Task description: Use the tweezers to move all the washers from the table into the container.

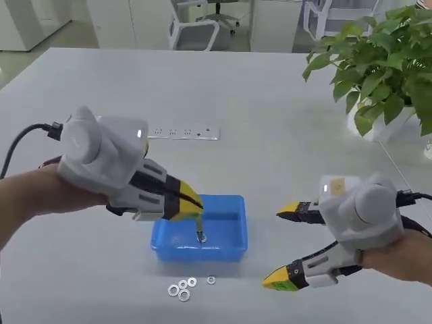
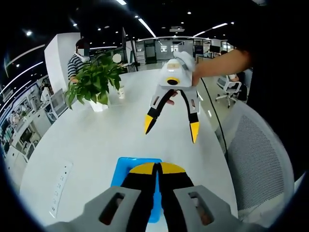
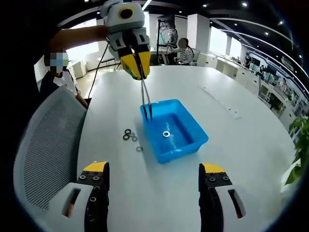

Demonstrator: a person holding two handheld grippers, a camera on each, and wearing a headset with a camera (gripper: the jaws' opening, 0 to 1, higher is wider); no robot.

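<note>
My left gripper point(image 1: 192, 202) is shut on a pair of thin metal tweezers point(image 1: 200, 226), whose tips hang down inside the blue container point(image 1: 229, 251). In the right gripper view the tweezers point(image 3: 145, 99) reach from the left gripper point(image 3: 135, 65) to just above the container's point(image 3: 186, 145) floor, and one washer point(image 3: 166, 134) lies inside, a little apart from the tips. Several loose washers point(image 1: 182, 289) lie on the table in front of the container, with one more washer point(image 1: 211, 279) beside them. My right gripper point(image 1: 282, 246) stands open and holds nothing, to the right of the container.
A white power strip point(image 1: 183, 133) lies on the grey table point(image 1: 283, 135) behind the container. A potted plant point(image 1: 385, 67) stands at the far right. An office chair point(image 3: 46, 154) is at the table's near edge, and people sit in the background.
</note>
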